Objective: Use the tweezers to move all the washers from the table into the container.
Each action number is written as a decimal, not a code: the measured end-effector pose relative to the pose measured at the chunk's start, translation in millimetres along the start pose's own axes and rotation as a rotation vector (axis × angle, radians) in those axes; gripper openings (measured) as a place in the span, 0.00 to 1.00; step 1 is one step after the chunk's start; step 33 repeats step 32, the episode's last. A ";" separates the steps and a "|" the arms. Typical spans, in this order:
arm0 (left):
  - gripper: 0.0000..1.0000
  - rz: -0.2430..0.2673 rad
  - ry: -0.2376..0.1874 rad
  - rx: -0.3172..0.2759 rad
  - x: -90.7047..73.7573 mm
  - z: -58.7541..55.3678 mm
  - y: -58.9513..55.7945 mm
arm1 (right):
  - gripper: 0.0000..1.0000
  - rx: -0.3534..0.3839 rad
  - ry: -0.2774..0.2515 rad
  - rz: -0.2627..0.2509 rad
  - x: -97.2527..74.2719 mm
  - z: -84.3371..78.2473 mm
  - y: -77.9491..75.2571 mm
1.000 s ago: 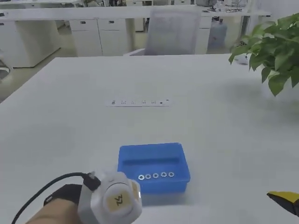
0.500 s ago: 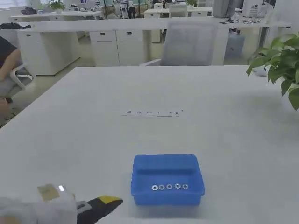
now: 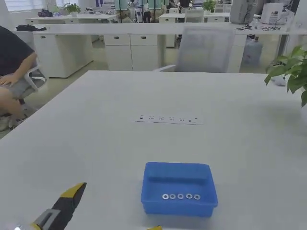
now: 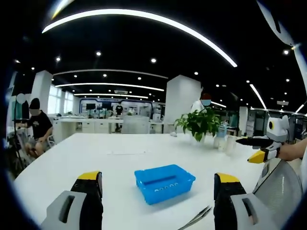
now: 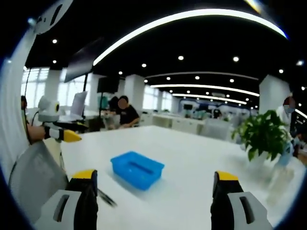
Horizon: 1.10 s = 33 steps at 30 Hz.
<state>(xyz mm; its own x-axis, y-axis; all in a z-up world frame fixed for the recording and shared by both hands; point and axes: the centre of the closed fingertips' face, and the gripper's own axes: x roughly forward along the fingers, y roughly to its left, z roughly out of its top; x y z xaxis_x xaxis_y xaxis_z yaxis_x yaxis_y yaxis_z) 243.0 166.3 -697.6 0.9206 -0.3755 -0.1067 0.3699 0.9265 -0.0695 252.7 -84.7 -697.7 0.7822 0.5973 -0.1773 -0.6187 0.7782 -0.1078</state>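
A blue container (image 3: 178, 189) stands on the white table (image 3: 96, 139), with a row of several washers (image 3: 181, 196) lying inside it. At the head view's lower left a black, yellow-tipped finger (image 3: 67, 203) of a gripper pokes in, apart from the container. My left gripper (image 4: 158, 178) is open and empty, facing the container (image 4: 164, 182); thin tweezers (image 4: 196, 219) lie on the table near its right jaw. My right gripper (image 5: 154, 176) is open and empty too, with the container (image 5: 137, 170) ahead and the tweezers (image 5: 106, 197) by its left jaw.
A flush socket strip (image 3: 168, 119) sits mid-table. A potted plant (image 3: 290, 76) stands at the right edge. An office chair (image 3: 206, 48) is behind the far edge and a seated person (image 3: 12, 62) at far left. The other gripper (image 4: 261, 148) is held up at the right.
The head view has lifted, showing more of the room. The gripper at the bottom has drawn back to the left, away from the container. The yellow tip at the right edge has left the view.
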 end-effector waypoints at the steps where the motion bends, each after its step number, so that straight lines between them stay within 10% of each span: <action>1: 0.99 0.008 0.003 -0.006 -0.3 -1.1 2.2 | 0.99 0.038 0.011 -0.018 0.0 -5.4 -2.6; 8: 0.99 0.018 0.028 -0.011 0.7 -7.6 5.0 | 0.85 -0.029 0.120 -0.050 -4.8 -23.7 -10.5; 33: 0.95 0.037 0.064 0.018 -1.7 -13.1 12.0 | 0.86 0.062 0.106 -0.064 -5.2 -30.9 -18.8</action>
